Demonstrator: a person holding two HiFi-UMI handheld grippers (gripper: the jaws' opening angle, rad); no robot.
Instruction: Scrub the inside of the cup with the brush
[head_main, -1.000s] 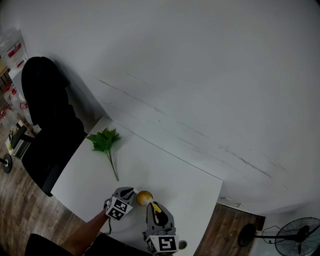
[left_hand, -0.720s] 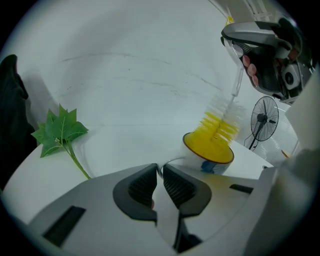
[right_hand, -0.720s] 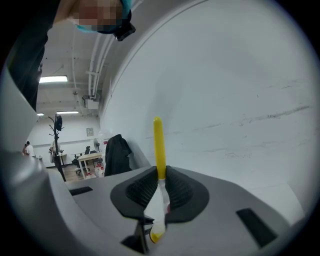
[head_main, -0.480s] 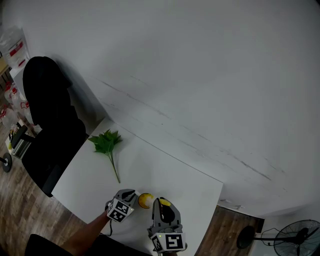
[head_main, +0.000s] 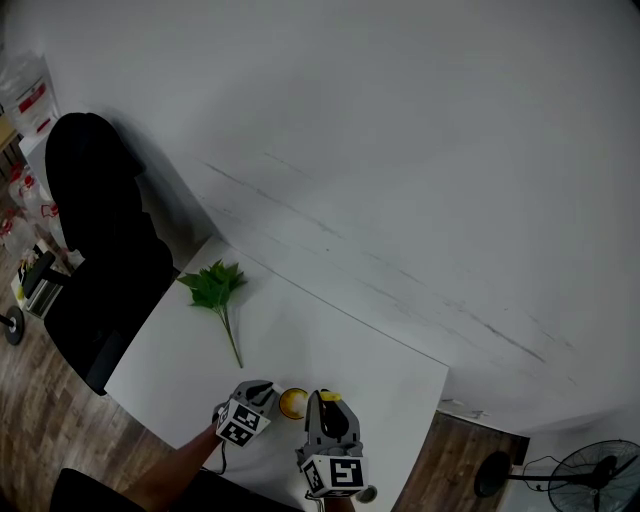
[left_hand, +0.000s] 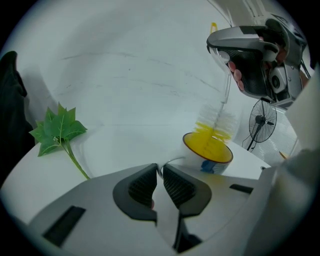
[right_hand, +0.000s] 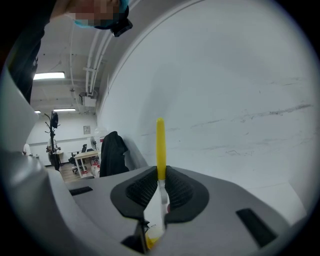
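Left claw (left_hand: 159, 170) clenched on cup (left_hand: 207, 152) handle; cup sits by counter (head_main: 330, 340) near edge. Right claw (right_hand: 160, 172) grasping brush (left_hand: 217, 120), bristles in cup mouth. Open counter from cup to wall. Count: one cup, one brush, one leaf sprig (head_main: 212, 285) far left.

At table's (head_main: 330, 350) front edge: cup (left_hand: 207, 152) w/ brush (left_hand: 216, 122) over it; leaf sprig (head_main: 214, 288) behind-left.
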